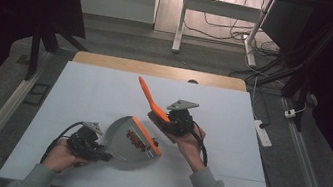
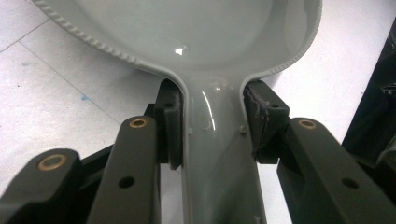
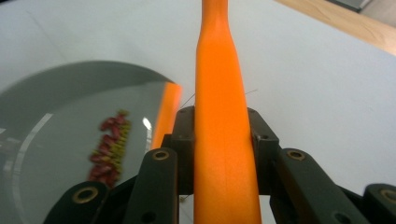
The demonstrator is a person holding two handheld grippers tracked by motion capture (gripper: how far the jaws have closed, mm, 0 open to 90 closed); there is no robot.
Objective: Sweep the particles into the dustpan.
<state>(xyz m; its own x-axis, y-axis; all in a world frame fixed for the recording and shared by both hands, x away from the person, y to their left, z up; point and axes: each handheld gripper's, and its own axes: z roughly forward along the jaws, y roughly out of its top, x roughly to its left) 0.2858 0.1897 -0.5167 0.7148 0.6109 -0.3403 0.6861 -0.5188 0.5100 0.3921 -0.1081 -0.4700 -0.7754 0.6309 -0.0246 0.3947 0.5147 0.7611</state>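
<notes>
A grey dustpan (image 1: 121,146) with an orange front lip (image 1: 147,135) lies on the white table top (image 1: 99,90). My left gripper (image 1: 102,154) is shut on the dustpan's handle (image 2: 219,154), with a pad pressed on each side of it. A small heap of red and yellow bits (image 3: 109,147) lies inside the pan (image 3: 56,112), near the lip. My right gripper (image 1: 166,122) is shut on the orange handle (image 3: 219,116) of a brush (image 1: 147,93). The brush is held just right of the lip, its bristles (image 1: 154,118) low and its handle slanting up toward the far left.
A wooden strip (image 1: 158,69) runs along the table's far edge. White table surface (image 3: 327,84) stretches to the right and beyond the brush. On the floor to the right of the table lie a power strip (image 1: 263,132) and cables.
</notes>
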